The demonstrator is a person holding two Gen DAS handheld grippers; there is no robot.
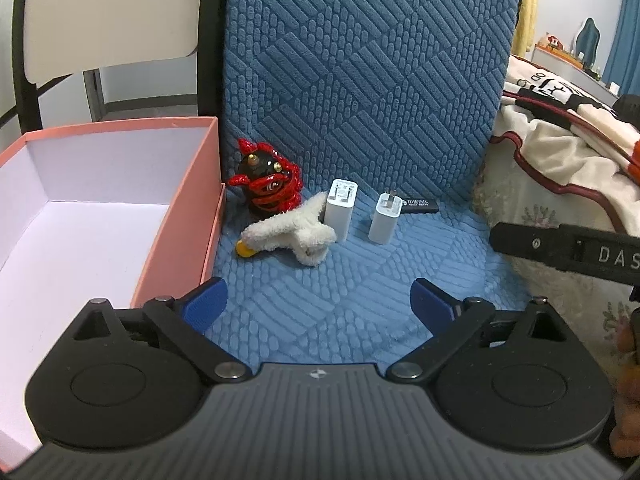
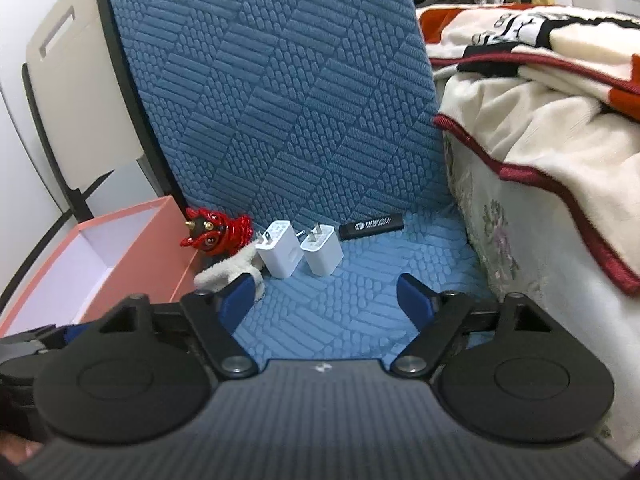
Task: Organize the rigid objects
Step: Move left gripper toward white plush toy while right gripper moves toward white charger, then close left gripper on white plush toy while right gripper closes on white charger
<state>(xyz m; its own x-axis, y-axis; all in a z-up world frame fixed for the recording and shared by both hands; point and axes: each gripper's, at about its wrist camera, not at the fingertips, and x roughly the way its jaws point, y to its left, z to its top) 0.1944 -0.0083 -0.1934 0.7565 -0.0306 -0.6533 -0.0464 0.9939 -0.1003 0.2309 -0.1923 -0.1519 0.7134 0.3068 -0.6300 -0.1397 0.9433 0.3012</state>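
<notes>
On the blue quilted chair seat (image 1: 320, 300) stand two white plug chargers (image 1: 340, 210) (image 1: 385, 218), a black and red figurine (image 1: 267, 182), a white plush duck (image 1: 292, 234) and a black USB stick (image 1: 418, 205). A pink open box (image 1: 176, 216) sits at the left of the seat. My left gripper (image 1: 318, 304) hangs open above the seat, short of the objects. My right gripper (image 2: 326, 300) is open too, nothing between its fingers, with the chargers (image 2: 280, 254) (image 2: 322, 255), figurine (image 2: 218, 232), duck (image 2: 228, 270) and USB stick (image 2: 371, 226) just ahead.
The box (image 2: 132, 248) is white inside and holds nothing visible. A bed with a cream and red blanket (image 2: 540, 128) borders the chair on the right. The chair's blue backrest (image 1: 368, 72) rises behind the objects. A black part of the other gripper (image 1: 568, 248) crosses the right edge.
</notes>
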